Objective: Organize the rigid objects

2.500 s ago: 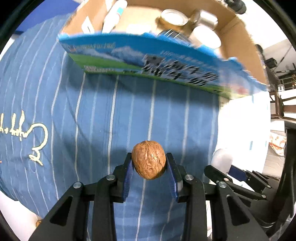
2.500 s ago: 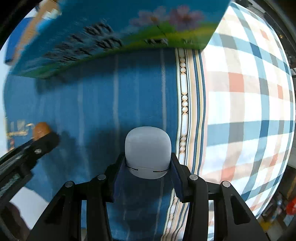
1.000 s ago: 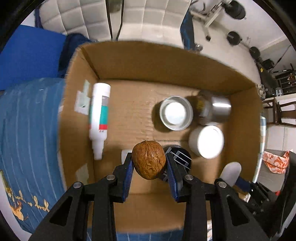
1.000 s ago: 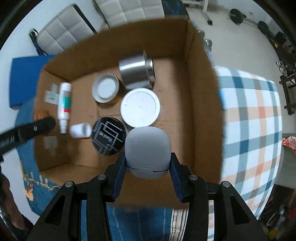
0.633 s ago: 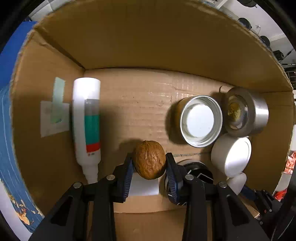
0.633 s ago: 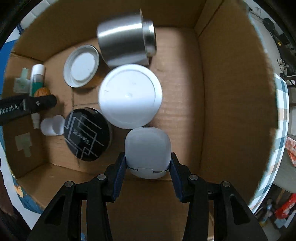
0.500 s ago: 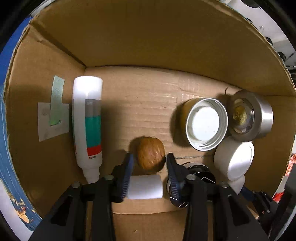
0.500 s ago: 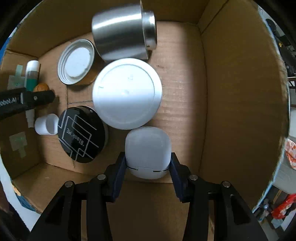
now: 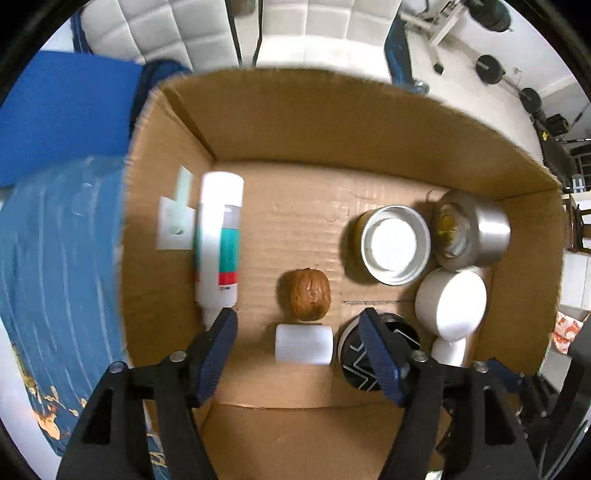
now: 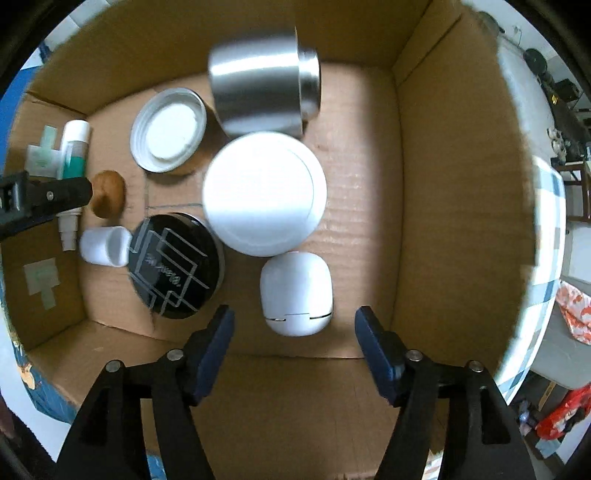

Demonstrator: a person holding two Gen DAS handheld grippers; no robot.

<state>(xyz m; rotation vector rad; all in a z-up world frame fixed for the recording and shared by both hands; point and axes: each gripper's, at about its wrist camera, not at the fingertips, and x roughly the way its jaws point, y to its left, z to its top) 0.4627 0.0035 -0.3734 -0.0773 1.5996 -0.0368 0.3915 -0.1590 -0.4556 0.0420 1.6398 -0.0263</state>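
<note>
Left wrist view: left hand-held gripper [image 9: 299,325] gapes wide above the box [image 9: 332,122], walnut [image 9: 309,294] just ahead; right hand-held gripper [image 10: 293,321] wide too, white case [image 10: 295,293] loose between its tips, bare floor toward the right wall.

Blue striped cloth [image 9: 55,258] left of my left jaws; white padded chair [image 9: 295,33] far ahead; checked cloth [image 10: 546,258] right of my right jaws.

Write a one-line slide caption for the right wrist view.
Open right gripper above the white case lying in the cardboard box.
</note>
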